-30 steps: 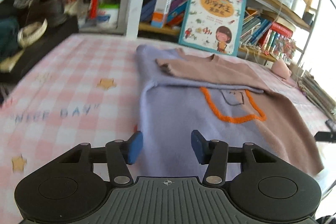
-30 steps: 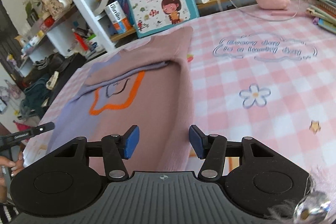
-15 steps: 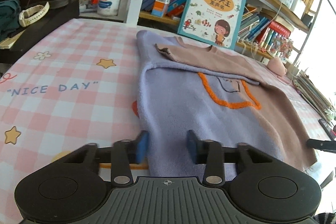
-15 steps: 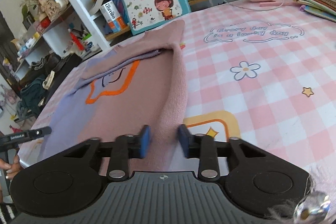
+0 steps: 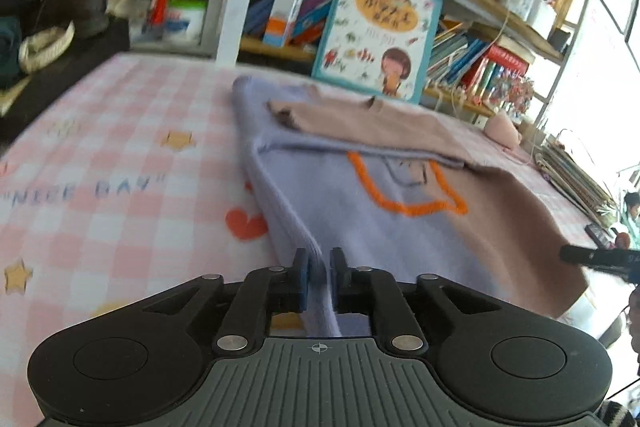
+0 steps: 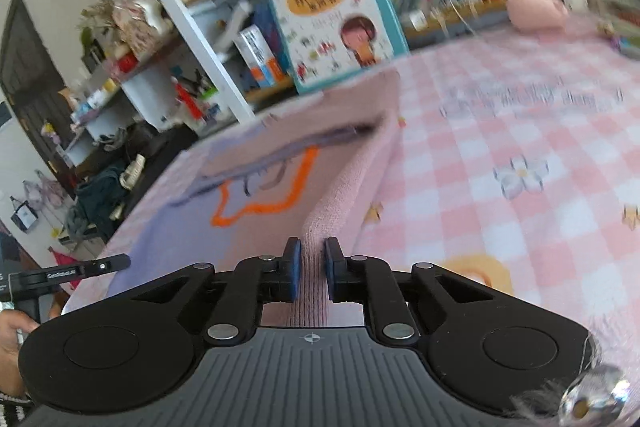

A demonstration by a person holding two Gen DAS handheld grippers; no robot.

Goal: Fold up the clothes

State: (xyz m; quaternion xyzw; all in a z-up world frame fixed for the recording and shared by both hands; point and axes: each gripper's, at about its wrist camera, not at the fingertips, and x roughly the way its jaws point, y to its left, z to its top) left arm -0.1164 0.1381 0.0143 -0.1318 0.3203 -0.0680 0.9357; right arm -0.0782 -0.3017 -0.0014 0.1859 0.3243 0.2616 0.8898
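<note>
A sweater, lilac on one half and dusty pink on the other with an orange outline on the chest, lies on the pink checked tablecloth, sleeves folded across its top. My left gripper pinches the lilac near corner of the hem, which rises in a ridge between the pads; its jaws are opening slightly. In the right wrist view the sweater's pink side edge stands up between the pads of my right gripper, whose jaws are closing on it.
A children's picture book leans against crowded bookshelves behind the sweater. A pink plush toy and a stack of books sit at the far right. A dark bench with clothes and shoes stands at the left.
Both grippers went from open above the hem to pinched on it. The lilac corner and the pink edge now stand up in ridges between the pads.
</note>
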